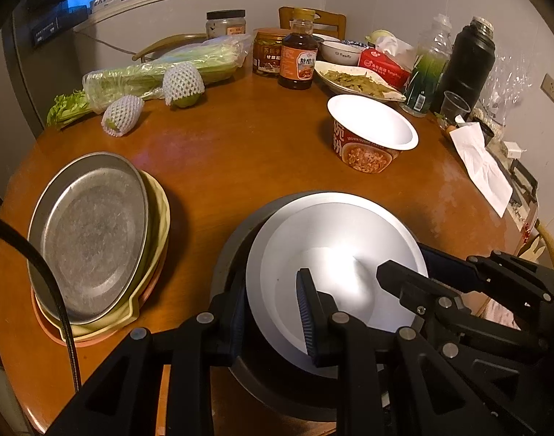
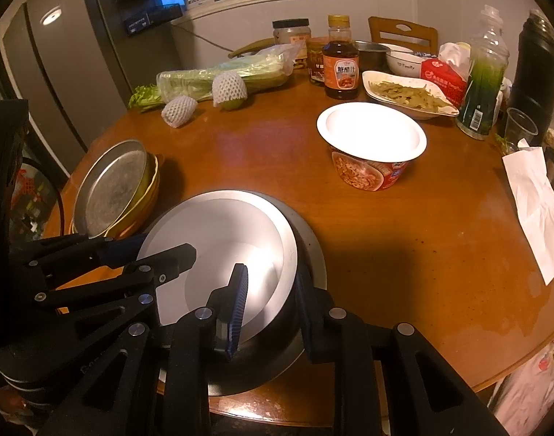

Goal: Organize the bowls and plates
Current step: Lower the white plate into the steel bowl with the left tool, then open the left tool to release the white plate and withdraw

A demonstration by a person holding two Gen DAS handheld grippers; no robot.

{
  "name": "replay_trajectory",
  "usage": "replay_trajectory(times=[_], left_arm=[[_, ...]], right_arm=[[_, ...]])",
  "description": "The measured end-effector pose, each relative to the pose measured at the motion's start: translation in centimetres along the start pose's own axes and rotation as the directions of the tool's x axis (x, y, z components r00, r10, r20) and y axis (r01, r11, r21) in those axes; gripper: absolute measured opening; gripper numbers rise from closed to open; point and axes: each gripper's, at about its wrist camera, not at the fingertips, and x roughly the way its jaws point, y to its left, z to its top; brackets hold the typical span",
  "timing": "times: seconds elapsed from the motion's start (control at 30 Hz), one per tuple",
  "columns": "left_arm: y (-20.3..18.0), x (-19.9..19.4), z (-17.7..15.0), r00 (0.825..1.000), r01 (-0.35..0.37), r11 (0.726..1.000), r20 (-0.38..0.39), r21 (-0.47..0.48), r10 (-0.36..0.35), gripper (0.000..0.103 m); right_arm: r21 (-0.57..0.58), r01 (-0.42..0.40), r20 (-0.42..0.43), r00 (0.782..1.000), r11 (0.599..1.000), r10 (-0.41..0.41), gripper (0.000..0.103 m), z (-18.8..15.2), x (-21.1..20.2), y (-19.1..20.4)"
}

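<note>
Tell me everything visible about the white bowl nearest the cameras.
The white bowl is round, smooth and matte, likely plastic or melamine, and looks empty. It sits tilted inside a larger dark metal bowl, on the near part of the wooden table. The left gripper and right gripper each clamp opposite rims, one finger inside the white bowl, one outside the dark one.

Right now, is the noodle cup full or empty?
Empty: the noodle cup stands upright on the table, with only a bare white inside showing.

Left gripper point(image 1: 273, 309) and right gripper point(image 2: 269, 305) both point steeply downward, jaws clamped (almost fully closed), fingers facing.
</note>
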Motion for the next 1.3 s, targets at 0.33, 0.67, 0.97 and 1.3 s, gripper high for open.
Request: replay_trajectory(times=[0.33,0.67,0.97,1.3], left_arm=[[0.2,-0.9,0.3,0.999,0.018,1.0,0.038,-0.019,-0.018,0.035],[0.1,-1.4,0.6,0.998,0.018,0.999,0.055,-0.027,-0.017,0.044],[-0.2,-2.1,1.1,0.997,0.001,0.999,0.08,-0.032,0.001,0.047],[-0.8,-2.3,2.0,0.993,-0.021,0.999,0.113,-0.04,0.026,0.05]], right_arm=[[-0.001,0.015,0.036,0.999,1.0,-0.015,0.032,0.1,-0.9,-0.4],[0.052,0.019,0.048,0.999,0.998,-0.022,0.034,0.0,-1.4,-2.1],[0.061,0.014,0.061,0.998,0.998,-0.017,0.035,0.2,-2.0,-3.2],[0.049,0.035,0.089,0.995,0.998,-0.039,0.043,1.3,-2.9,-4.4]])
